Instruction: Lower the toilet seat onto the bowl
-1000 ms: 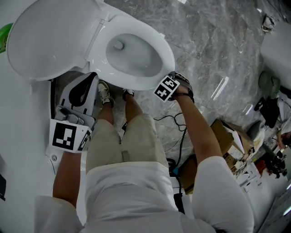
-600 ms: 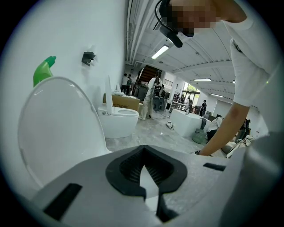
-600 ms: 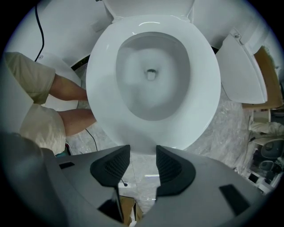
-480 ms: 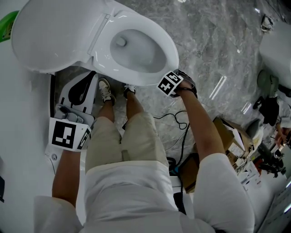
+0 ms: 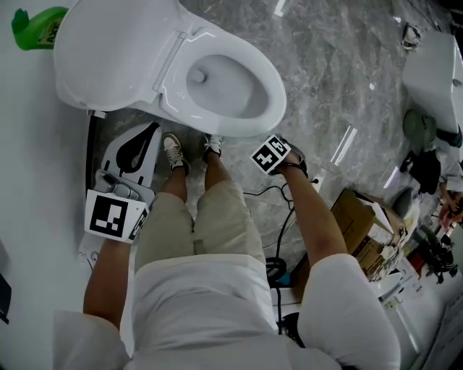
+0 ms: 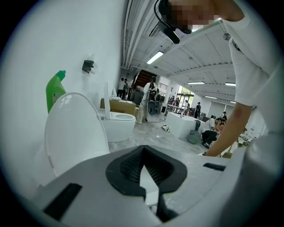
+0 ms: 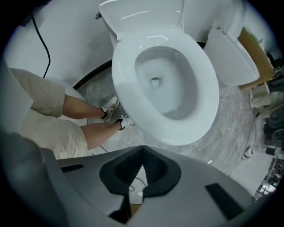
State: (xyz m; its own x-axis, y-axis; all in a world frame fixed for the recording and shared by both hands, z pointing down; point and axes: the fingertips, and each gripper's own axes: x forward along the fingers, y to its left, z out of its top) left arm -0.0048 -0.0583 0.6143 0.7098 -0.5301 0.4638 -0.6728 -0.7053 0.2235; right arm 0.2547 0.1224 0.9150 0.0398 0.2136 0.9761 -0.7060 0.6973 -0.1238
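Our right gripper point(image 7: 142, 150) hangs above the front of the white ceramic toilet bowl point(image 7: 165, 91), pointing steeply down. Its jaws have just been closing and meet with nothing between them. Our left gripper point(image 6: 143, 150) is likewise closed and empty, held off to one side of the bowl and apart from it.

Under the right gripper, the white oval plastic toilet seat point(image 7: 124, 82) lies flat on the bowl's rim, while the white plastic lid point(image 7: 142, 13) stands raised behind the bowl. We judge the lowering done, or all but done.

Should the seat need another touch, we expect a stiff, light ring, glossy and slippery under the pads. It would likely swing freely on its hinge behind the bowl and could slam if let drop. The best hold is the front edge, farthest from the hinge, pinched across its thin rim.

Behind the bowl, by the wall, stands a green plastic bottle point(image 5: 36, 27), and a grey marbled floor point(image 5: 325, 79) surrounds the bowl.
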